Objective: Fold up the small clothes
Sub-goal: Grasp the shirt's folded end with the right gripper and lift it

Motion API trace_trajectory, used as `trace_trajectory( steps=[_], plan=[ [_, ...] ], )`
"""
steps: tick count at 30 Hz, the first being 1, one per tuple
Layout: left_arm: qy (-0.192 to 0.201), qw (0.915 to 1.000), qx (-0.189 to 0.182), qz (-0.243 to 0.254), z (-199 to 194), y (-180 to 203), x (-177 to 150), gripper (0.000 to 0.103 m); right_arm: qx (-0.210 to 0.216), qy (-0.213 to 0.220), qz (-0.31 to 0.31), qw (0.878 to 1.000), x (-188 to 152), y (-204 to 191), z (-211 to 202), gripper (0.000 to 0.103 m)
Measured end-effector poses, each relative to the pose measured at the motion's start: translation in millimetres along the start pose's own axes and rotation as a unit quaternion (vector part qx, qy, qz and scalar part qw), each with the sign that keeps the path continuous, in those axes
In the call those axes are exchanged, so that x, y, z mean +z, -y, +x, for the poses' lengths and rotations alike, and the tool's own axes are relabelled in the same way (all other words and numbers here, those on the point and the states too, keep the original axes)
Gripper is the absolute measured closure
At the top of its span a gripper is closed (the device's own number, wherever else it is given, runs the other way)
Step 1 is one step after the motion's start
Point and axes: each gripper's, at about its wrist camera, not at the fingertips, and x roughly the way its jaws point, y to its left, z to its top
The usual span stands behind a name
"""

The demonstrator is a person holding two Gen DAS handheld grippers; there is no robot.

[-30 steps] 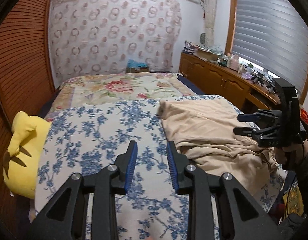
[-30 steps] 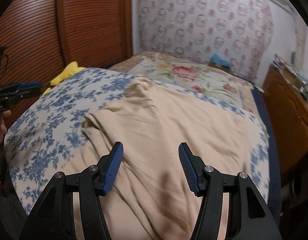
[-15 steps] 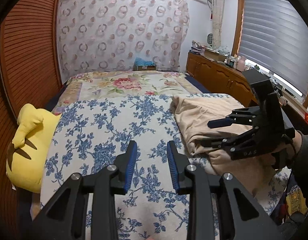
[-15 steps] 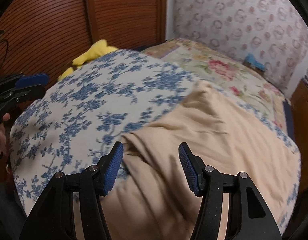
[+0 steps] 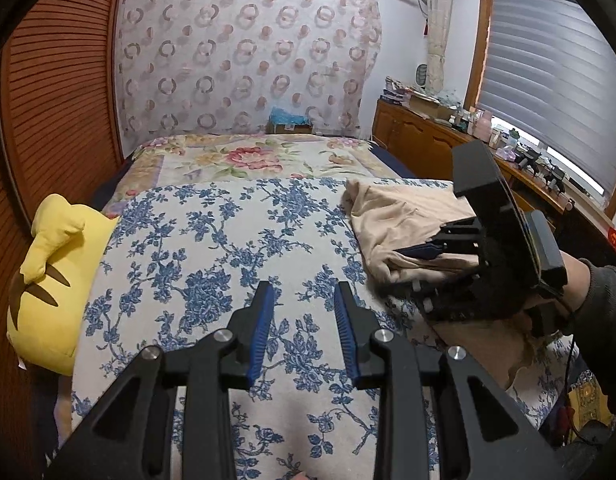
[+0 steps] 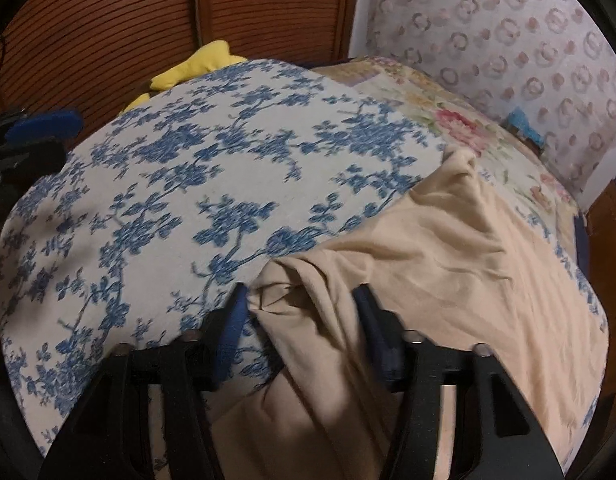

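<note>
A beige garment point(image 5: 391, 216) lies rumpled on the right half of the bed. The right wrist view shows its bunched left edge point(image 6: 292, 292) lying between the fingers of my right gripper point(image 6: 300, 296). The jaws are closing around that edge but still stand wide, and the pads do not clamp the cloth. Seen from the left wrist, the right gripper point(image 5: 415, 270) comes in from the right, held by a hand in a dark sleeve. My left gripper point(image 5: 304, 288) hovers open over the bare bedspread left of the garment, with nothing between its fingers. It shows at the left edge of the right wrist view point(image 6: 32, 140).
A blue-flowered bedspread point(image 5: 212, 248) covers the near bed, and a floral quilt point(image 5: 248, 156) lies beyond it. A yellow plush toy point(image 5: 48, 280) sits at the bed's left edge beside louvred wooden doors point(image 5: 48, 120). A cluttered wooden cabinet point(image 5: 419, 144) runs along the right wall.
My right gripper has swept left across the beige garment and dropped onto its left edge, which now bunches between the fingers. The left gripper has stayed open, nearly in place.
</note>
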Motion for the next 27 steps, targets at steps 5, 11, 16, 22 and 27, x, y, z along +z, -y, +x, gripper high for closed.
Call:
trace_trajectory(
  steps=[5, 11, 16, 22, 27],
  plan=[
    [-0.003, 0.9999, -0.01, 0.005, 0.4, 10.8, -1.4, 0.074, 0.006, 0.04, 0.03, 0.999, 3.5, 24.8, -24.2, 0.095],
    [-0.007, 0.9995, -0.027, 0.013, 1.3, 24.3, -1.2, 0.074, -0.048, 0.101, 0.077, 0.991, 8.7, 89.1, -87.7, 0.095],
    [-0.008, 0.9988, -0.045, 0.019, 1.7, 37.8, -1.4, 0.074, -0.124, 0.11, 0.121, 0.979, 0.0, 152.7, -117.4, 0.096],
    [-0.014, 0.9974, -0.065, 0.028, 1.8, 53.5, -5.0, 0.074, -0.183, 0.064, 0.161, 0.968, -22.5, 214.4, -108.5, 0.096],
    [-0.024, 0.9959, -0.079, 0.037, 5.6, 68.1, -9.2, 0.074, -0.215, 0.017, 0.187, 0.958, -48.8, 243.2, -78.3, 0.096]
  ],
)
